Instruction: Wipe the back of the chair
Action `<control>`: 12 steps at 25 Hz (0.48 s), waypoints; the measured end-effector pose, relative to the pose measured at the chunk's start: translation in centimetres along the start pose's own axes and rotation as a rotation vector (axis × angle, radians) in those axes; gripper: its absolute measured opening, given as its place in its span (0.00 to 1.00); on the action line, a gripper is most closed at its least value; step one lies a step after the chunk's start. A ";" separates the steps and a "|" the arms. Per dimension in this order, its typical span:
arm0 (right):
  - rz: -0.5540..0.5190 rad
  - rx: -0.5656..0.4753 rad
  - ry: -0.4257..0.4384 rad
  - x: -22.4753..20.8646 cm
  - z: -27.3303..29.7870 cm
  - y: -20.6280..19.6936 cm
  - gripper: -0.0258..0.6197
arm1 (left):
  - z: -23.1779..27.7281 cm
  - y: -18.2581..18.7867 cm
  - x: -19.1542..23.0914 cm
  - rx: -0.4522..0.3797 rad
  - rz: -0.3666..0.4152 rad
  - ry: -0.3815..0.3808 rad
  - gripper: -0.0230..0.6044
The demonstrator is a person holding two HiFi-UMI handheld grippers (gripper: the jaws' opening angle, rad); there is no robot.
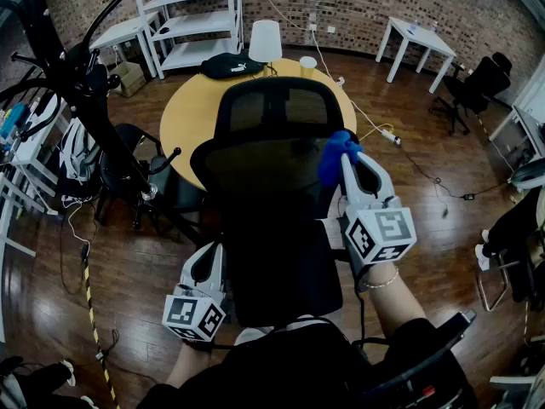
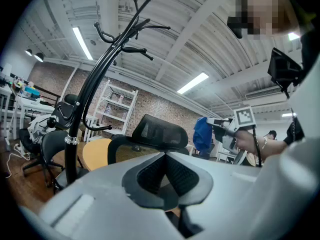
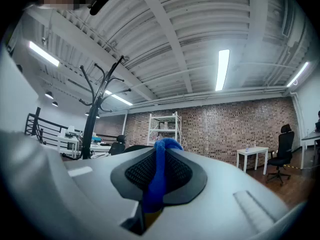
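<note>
A black office chair stands right in front of me, its mesh headrest above the wide backrest. My right gripper is shut on a blue cloth and holds it at the backrest's upper right edge. In the right gripper view the blue cloth hangs pinched between the pads. Low at the chair's left side, my left gripper is shut with nothing in it. The left gripper view looks up past the headrest to the blue cloth.
A round yellow table stands just behind the chair, with a white lamp, a cup and a black cap on it. A black coat rack and another chair crowd the left. White shelves line the brick wall.
</note>
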State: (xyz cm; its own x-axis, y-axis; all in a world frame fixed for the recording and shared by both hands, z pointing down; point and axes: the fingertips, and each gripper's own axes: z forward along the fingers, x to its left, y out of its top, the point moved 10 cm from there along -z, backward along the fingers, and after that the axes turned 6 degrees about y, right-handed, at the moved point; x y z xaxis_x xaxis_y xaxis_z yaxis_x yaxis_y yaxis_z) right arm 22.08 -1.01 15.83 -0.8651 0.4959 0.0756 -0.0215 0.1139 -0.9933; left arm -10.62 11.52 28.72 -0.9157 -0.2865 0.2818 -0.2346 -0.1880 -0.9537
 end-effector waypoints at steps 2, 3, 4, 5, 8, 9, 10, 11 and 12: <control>-0.020 -0.012 -0.002 -0.6 2.1 1.1 0.09 | 0.3 0.7 0.3 0.001 0.036 0.003 0.05; -0.029 -0.015 -0.006 -0.9 3.2 1.6 0.09 | 0.4 1.1 0.5 -0.003 0.050 0.008 0.05; -0.040 -0.015 -0.010 -1.3 4.2 2.0 0.09 | 0.5 1.6 0.6 -0.014 0.058 0.017 0.05; -0.053 -0.010 -0.014 -1.7 5.1 2.3 0.09 | 0.6 1.9 0.5 -0.028 0.061 0.032 0.05; -0.093 0.025 -0.011 -3.4 7.8 3.0 0.09 | 1.1 2.6 -0.2 -0.054 0.081 0.087 0.05; -0.104 0.037 -0.008 -3.9 8.7 3.0 0.09 | 1.4 2.7 -0.3 -0.044 0.089 0.109 0.05; -0.112 0.051 -0.008 -4.4 9.6 2.9 0.09 | 1.7 2.9 -0.3 -0.028 0.091 0.137 0.05; -0.116 0.065 -0.013 -4.9 10.4 2.6 0.09 | 1.9 3.0 -0.1 -0.013 0.086 0.169 0.05; -0.114 0.079 -0.022 -5.4 11.0 2.3 0.09 | 2.2 3.1 0.0 -0.004 0.082 0.200 0.05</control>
State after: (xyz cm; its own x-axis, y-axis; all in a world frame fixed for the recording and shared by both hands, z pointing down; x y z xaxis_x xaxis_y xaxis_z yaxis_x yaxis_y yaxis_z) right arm 21.21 -12.90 12.19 -0.8658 0.4642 0.1870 -0.1586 0.0998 -0.9823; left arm -10.65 8.90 25.96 -0.9782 -0.1083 0.1773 -0.1578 -0.1678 -0.9731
